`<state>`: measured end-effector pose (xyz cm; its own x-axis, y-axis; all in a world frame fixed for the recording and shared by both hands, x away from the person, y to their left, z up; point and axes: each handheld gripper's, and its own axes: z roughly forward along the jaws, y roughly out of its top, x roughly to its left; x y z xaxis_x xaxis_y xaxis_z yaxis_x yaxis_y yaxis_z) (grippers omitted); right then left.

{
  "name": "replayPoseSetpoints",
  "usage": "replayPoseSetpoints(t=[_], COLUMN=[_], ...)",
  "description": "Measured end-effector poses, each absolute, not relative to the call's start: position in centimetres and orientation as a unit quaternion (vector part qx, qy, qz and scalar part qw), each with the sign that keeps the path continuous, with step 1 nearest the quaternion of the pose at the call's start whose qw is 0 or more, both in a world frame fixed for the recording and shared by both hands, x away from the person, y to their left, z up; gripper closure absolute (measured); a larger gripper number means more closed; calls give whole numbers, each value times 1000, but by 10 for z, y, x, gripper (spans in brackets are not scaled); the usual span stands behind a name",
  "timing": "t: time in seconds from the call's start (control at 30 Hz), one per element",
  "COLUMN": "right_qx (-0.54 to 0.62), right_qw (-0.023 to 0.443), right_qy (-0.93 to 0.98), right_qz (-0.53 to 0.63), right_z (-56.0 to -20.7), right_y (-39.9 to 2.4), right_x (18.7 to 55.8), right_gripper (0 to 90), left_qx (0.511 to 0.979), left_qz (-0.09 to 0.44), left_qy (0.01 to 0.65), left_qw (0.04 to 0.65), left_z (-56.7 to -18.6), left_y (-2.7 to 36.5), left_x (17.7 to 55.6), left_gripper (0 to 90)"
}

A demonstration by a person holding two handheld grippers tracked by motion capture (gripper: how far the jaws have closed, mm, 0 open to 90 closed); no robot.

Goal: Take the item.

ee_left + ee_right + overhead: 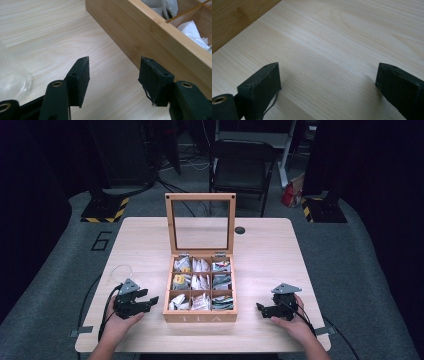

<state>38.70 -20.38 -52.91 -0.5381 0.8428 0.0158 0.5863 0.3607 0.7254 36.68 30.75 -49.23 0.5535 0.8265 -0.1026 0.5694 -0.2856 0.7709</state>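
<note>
Pale wooden table (270, 255) on grey floor (360, 270), dark room.

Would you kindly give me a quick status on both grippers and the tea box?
Left gripper open, nothing held, beside tea box. Right gripper open, empty, over bare table. Box lid up, compartments filled. Nothing in the way.

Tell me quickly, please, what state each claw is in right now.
Left claw: open, nothing between its jaws, beside the tea box.
Right claw: open wide, empty, over the bare table.
</note>
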Motion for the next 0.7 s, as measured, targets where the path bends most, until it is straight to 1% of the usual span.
replayPoseSetpoints(t=[0.7], right_qx=[444], right_qw=[183], right_qy=[804], right_qz=[350], right_z=[-529], right_y=[-204], right_x=[387], right_gripper=[51], left_qx=[772], left_qz=[161], left_qy=[457], left_qw=[411], left_z=[-469], left_y=[309], left_x=[373], left_gripper=[415])
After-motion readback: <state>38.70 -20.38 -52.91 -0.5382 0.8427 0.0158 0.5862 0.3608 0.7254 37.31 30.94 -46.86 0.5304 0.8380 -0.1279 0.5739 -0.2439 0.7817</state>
